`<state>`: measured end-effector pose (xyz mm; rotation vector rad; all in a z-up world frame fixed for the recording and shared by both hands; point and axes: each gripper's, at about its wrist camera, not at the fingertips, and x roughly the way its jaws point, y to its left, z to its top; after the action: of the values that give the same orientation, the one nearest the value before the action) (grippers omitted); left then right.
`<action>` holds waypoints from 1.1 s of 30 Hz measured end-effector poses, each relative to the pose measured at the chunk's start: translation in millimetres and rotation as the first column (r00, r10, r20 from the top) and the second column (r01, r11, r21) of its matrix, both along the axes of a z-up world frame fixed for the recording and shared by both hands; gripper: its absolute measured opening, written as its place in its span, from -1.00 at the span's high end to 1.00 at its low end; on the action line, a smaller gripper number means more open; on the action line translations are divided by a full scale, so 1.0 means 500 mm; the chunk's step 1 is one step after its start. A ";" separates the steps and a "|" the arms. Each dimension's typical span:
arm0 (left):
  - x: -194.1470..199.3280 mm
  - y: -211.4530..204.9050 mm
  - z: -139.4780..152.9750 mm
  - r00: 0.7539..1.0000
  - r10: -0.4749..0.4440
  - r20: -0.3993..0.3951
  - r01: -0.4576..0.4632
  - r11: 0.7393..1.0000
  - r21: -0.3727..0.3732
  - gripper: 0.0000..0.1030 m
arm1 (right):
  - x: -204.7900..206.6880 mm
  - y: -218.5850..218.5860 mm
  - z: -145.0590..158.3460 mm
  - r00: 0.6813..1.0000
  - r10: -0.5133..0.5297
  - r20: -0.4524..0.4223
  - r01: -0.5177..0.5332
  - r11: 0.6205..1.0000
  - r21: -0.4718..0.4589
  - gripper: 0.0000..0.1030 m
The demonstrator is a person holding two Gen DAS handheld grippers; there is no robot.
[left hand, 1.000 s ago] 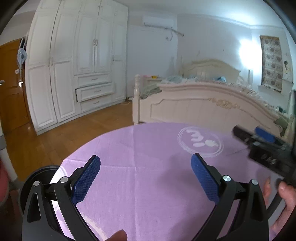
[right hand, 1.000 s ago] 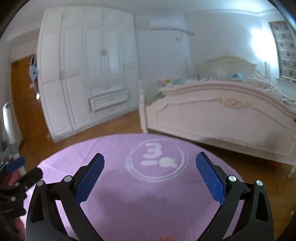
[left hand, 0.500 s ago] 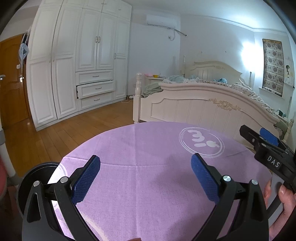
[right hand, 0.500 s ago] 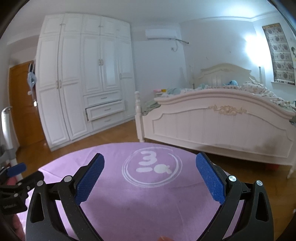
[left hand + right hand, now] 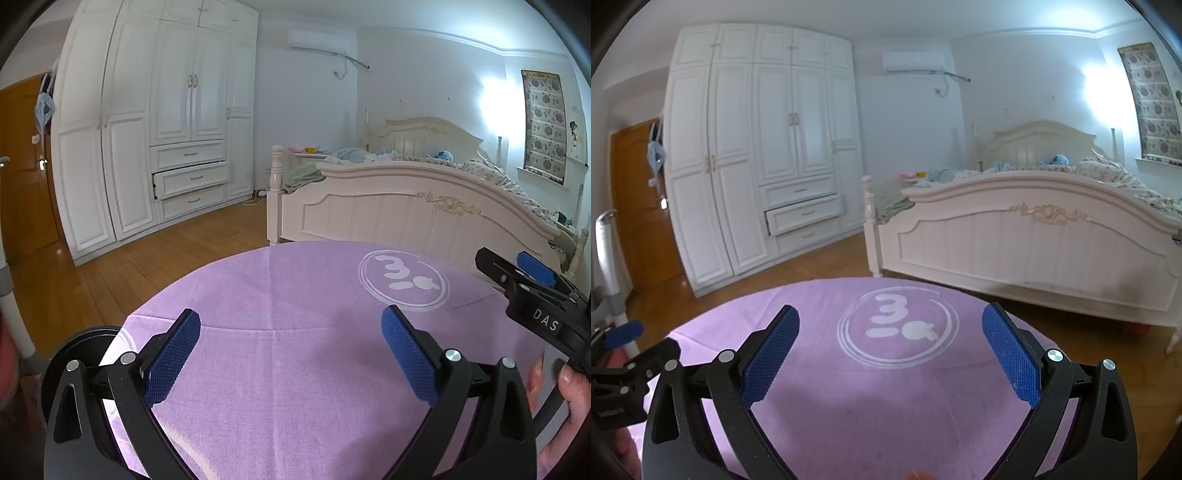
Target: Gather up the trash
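Note:
A round table under a purple cloth (image 5: 295,369) (image 5: 886,406) fills the lower half of both views, with a white circular logo (image 5: 403,279) (image 5: 897,328) printed on it. No piece of trash shows in either view. My left gripper (image 5: 291,316) hovers open over the cloth with nothing between its blue pads. It also shows at the left edge of the right wrist view (image 5: 646,341). My right gripper (image 5: 891,314) hangs open above the logo, holding nothing, and appears at the right of the left wrist view (image 5: 508,264).
A black round object (image 5: 74,354) sits low beside the table's left edge. Beyond the table are a wooden floor (image 5: 147,251), a cream bed (image 5: 424,206) and a white wardrobe (image 5: 155,140) with one drawer ajar. A person's hand (image 5: 569,391) holds the right gripper's handle.
Both views have levelled and sharpened after a slight tilt. The right gripper has shifted a little to the right in the left wrist view. Both grippers have stayed open.

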<state>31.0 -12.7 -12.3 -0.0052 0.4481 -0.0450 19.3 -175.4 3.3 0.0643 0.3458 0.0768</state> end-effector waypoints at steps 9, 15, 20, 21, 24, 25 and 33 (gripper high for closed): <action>-0.001 0.003 0.001 1.000 0.000 -0.004 0.000 1.000 -0.007 -0.89 | 0.000 0.004 0.000 1.000 0.006 -0.007 -0.006 1.000 -0.001 -0.89; -0.001 0.003 0.001 1.000 -0.009 -0.006 0.009 1.000 -0.007 -0.89 | -0.004 0.008 0.000 1.000 0.008 -0.007 -0.008 1.000 -0.006 -0.89; 0.001 0.002 0.002 1.000 -0.012 -0.009 0.012 1.000 -0.006 -0.89 | -0.003 0.009 -0.001 1.000 0.007 -0.009 -0.008 1.000 -0.005 -0.89; 0.001 0.002 0.002 1.000 -0.012 -0.010 0.012 1.000 -0.008 -0.89 | -0.003 0.009 -0.001 1.000 0.008 -0.009 -0.008 1.000 -0.005 -0.89; 0.000 0.000 0.002 1.000 -0.013 -0.008 0.013 1.000 -0.009 -0.89 | -0.004 0.010 -0.001 1.000 0.009 -0.010 -0.009 1.000 -0.008 -0.89; 0.000 0.000 0.002 1.000 -0.015 -0.008 0.015 1.000 -0.009 -0.89 | -0.005 0.010 -0.001 1.000 0.008 -0.009 -0.009 1.000 -0.007 -0.89; 0.003 0.002 0.002 1.000 -0.016 -0.002 0.016 1.000 -0.019 -0.89 | -0.005 0.008 -0.003 1.000 0.009 -0.016 -0.009 1.000 0.002 -0.89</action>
<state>32.3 -11.8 -11.5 -0.0202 0.4502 -0.0652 17.0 -171.2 1.7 0.0654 0.3619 0.0858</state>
